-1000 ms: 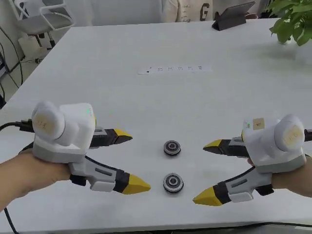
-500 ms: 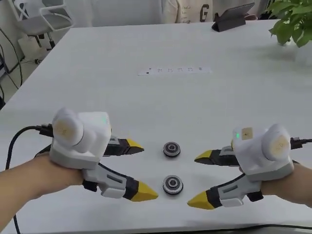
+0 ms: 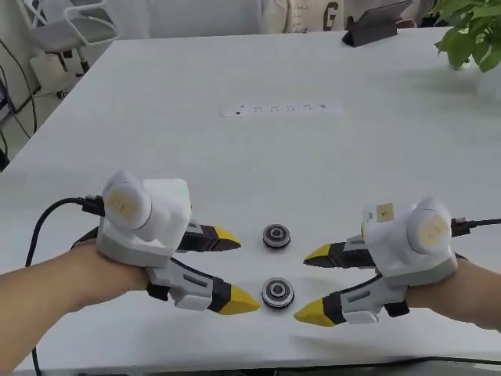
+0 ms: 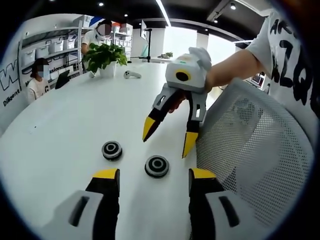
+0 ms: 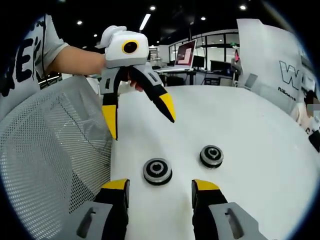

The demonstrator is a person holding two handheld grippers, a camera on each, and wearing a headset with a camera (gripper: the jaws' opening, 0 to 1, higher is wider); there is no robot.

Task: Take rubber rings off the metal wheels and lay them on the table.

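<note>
Left gripper (image 3: 244,272) is in my left hand with its jaws spread wide, and the right gripper (image 3: 305,284) is the same, yellow tips well apart. Compared with a second ago both have closed in from their sides. The two lower tips now sit just beside the near wheel (image 3: 277,291), one on each side, not touching it. The wheels themselves haven't budged. The near one lies flat on the white table (image 3: 235,157) with its dark rubber ring (image 5: 146,171) on it. The far wheel (image 3: 275,236) lies flat just beyond, between the two upper tips. In the left gripper view the near wheel sits just ahead of the gap between my jaws, with the right gripper hanging over it, tips pointing down. The right gripper view mirrors that, with the left gripper above.

Further out, a black cable (image 3: 47,223) trails from the left gripper. A white socket strip (image 3: 282,109) lies mid-table. A dark folded stand (image 3: 374,27) and a green plant (image 3: 470,31) are at the far edge. A mesh chair back (image 4: 250,150) is close by my side.

For writing, a bold G shows on a shirt (image 3: 330,14) across the table and a big W on a wall panel (image 5: 290,75); the smaller print is unreadable
</note>
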